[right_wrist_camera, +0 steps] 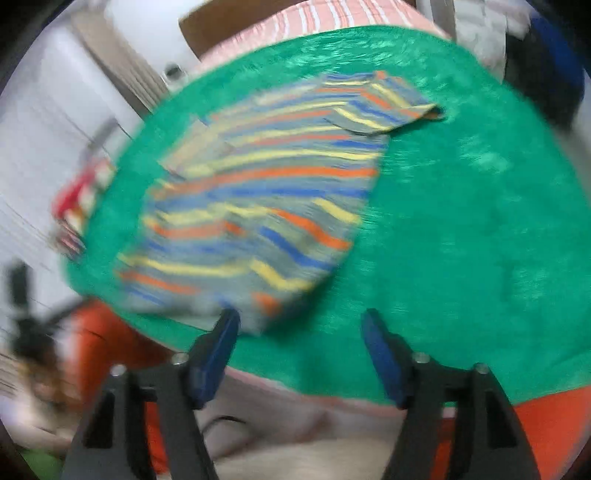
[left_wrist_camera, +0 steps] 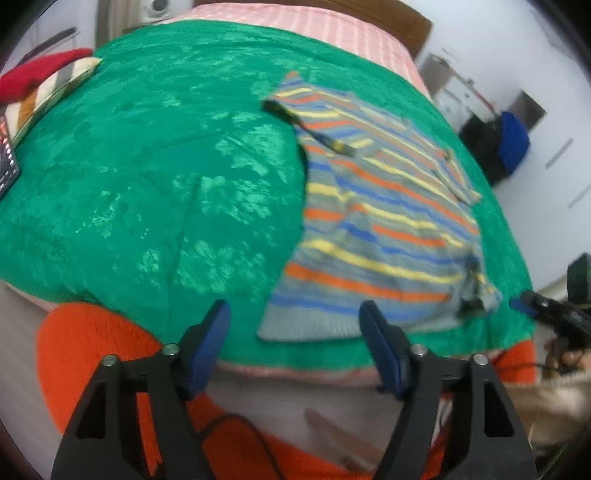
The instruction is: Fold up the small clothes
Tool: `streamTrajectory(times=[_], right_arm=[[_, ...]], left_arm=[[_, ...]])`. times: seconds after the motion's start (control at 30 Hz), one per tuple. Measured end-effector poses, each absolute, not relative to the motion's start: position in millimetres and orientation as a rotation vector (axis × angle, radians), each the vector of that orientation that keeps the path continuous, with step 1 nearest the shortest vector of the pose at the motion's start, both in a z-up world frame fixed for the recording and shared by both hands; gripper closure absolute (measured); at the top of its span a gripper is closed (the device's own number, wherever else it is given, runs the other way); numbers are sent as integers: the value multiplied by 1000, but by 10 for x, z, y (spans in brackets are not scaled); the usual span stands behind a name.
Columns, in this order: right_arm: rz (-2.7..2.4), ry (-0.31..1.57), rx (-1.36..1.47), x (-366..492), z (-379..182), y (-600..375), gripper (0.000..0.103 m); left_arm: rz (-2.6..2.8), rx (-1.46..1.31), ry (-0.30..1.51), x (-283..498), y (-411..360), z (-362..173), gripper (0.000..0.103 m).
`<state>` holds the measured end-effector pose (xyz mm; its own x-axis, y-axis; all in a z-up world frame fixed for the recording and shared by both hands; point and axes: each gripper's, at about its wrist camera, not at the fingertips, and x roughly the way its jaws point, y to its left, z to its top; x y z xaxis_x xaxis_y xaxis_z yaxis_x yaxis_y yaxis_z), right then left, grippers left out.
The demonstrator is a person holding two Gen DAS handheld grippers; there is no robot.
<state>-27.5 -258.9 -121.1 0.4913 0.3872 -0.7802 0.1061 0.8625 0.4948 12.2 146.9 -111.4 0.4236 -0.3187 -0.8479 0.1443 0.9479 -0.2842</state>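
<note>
A small striped shirt (left_wrist_camera: 376,221), grey with orange, yellow and blue stripes, lies spread on a green bedcover (left_wrist_camera: 147,166). Its hem is near the bed's front edge. My left gripper (left_wrist_camera: 295,314) is open and empty, hovering just short of the hem's left corner. My right gripper (right_wrist_camera: 301,321) is open and empty, its left finger by the shirt's (right_wrist_camera: 258,192) near right corner; this view is motion-blurred. The right gripper also shows at the right edge of the left wrist view (left_wrist_camera: 546,306).
The bedcover (right_wrist_camera: 461,240) lies over a pink striped sheet (left_wrist_camera: 295,22). A red and striped pile of cloth (left_wrist_camera: 44,85) sits at the bed's far left. Orange fabric (left_wrist_camera: 92,350) lies below the bed's front edge. A blue and black object (left_wrist_camera: 509,144) stands right of the bed.
</note>
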Motion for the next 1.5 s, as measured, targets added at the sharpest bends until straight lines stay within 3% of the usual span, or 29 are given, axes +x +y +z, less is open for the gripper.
streamTrajectory(times=[0.07,0.13,0.17,0.2,0.23,0.27,0.3,0.57,1.0,1.27,1.4,1.43,1.5], right_arm=[[207,1086,684,-193,-1400,-2567,22],[212,1124,826,-97,-1642,-2565,22],[194,1156,894,-50,-1800,-2553,22],[186,1182,928,-19,-1899,-2542,29],[203,1210,962,-9,-2002,-2506,40],[209,1229,961,-32,-2034,-2486,75],[197,1243,938,-81,-2028,-2484,92],[176,1225,758,-568,-1497,-2958,97],[-3,1329,442,-454,-1994,-2750,99],[-61,1347,473,-314,-2359,-2757,100],[-46,1345,517,-350,-2315,-2799,97],[-37,1357,539,-373,-2265,-2816,91],[-36,1384,514,-451,-2129,-2919,70]], left_arm=[[-253,-112,1156,275,1362,-1307,31],[-239,-58,1228,388,1254,-1519,45],[-242,-44,1267,429,1196,-1623,72],[-249,-39,1304,455,1154,-1714,101],[-252,-45,1326,460,1138,-1762,100],[-249,-50,1321,443,1145,-1760,101],[-264,-54,1317,410,1165,-1716,102],[-316,-103,1281,91,1441,-1320,102],[-172,36,1369,183,1335,-1803,103],[-124,82,1416,307,1200,-2122,103],[-112,80,1412,272,1231,-2032,90],[-108,86,1410,245,1270,-1940,86],[-116,93,1358,151,1321,-1707,60]])
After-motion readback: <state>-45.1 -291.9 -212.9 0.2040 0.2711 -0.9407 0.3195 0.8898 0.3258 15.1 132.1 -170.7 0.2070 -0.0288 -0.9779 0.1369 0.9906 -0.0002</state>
